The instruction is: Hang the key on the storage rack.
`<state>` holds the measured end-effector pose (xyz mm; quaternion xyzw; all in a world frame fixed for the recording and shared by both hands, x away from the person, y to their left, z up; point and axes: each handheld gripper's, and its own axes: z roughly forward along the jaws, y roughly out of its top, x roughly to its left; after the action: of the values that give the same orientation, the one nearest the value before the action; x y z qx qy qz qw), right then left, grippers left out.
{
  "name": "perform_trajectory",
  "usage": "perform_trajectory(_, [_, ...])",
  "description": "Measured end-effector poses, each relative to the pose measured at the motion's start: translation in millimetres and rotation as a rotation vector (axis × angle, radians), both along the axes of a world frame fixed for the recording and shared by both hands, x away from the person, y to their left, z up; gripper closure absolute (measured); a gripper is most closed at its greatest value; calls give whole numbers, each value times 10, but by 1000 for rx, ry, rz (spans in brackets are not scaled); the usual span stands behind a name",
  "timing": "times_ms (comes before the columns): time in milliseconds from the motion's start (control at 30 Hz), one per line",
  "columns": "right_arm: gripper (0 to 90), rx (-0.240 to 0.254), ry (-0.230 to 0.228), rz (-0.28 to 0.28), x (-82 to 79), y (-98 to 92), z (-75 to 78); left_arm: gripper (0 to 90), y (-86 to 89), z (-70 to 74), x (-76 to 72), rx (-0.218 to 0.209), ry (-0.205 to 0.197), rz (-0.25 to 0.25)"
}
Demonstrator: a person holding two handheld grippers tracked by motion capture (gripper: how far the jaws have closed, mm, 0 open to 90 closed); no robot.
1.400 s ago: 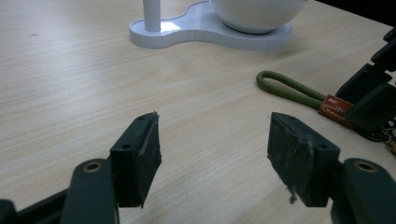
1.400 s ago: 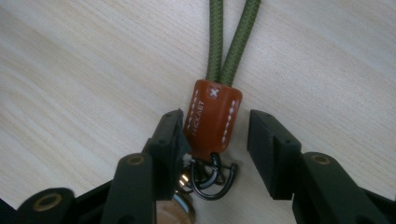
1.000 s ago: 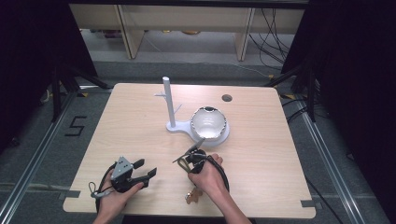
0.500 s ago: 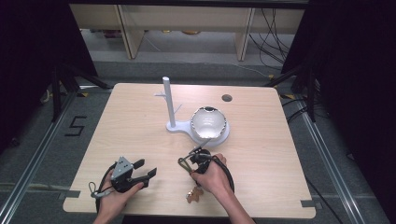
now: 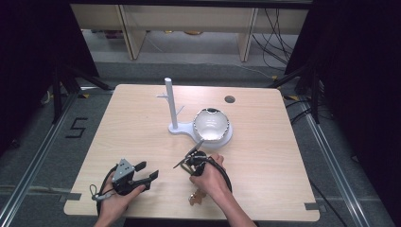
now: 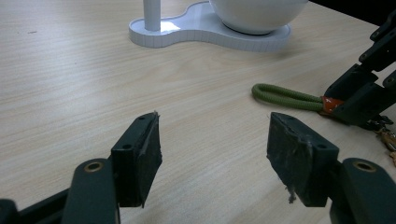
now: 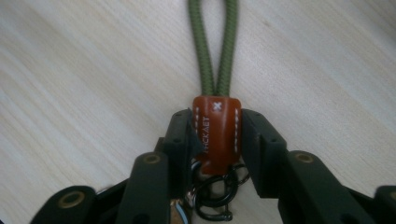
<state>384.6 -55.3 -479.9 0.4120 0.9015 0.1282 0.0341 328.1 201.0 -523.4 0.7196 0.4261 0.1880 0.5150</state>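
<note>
High view shows the pale wooden tabletop (image 5: pixel 132 127) as the biggest thing, with a white stand (image 5: pixel 173 126) near its middle: a flat base carrying an upright post with small pegs. On the right part of that base sits a round white bowl (image 5: pixel 211 124). Toward the near edge, the person's left hand holds the left gripper (image 5: pixel 146 172), which rests on the wood well apart from everything else; the left gripper view shows its jaws standing wide apart with bare wood between them. To its right, just in front of the bowl, the right gripper (image 5: pixel 190 154) lies low over the wood in the person's right hand. The right gripper view shows its jaws on either side of a keychain (image 7: pixel 216 133), close against the brown leather tab; they have just been opening, and whether the pads press on the tab cannot be told. The keychain's green cord loop (image 7: pixel 215 46) runs straight out from the tab and lies flat on the tabletop, while dark metal rings (image 7: pixel 219 191) hang at the tab's other end, back between the jaws.
</note>
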Motion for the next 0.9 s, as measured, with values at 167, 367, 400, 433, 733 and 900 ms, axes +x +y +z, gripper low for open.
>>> perform_trajectory(167, [680,5,3,3,-10,-4,3,342,8,3,2,9,-8,-2])
perform_trajectory(367, [686,74,-2,-18,-15,-100,-10,343,11,3,2,3,-10,1])
perform_trajectory(400, [686,101,-29,-21,-23,-145,-8,343,11,3,1,5,-10,1])
perform_trajectory(433, [686,101,-29,-21,-23,-145,-8,343,10,3,1,8,-10,2])
perform_trajectory(733, [685,253,-140,-50,-88,-299,76,339,-13,3,-1,-5,-5,8])
perform_trajectory(900, [685,353,-232,-52,-147,-414,98,338,-8,6,3,-7,6,18])
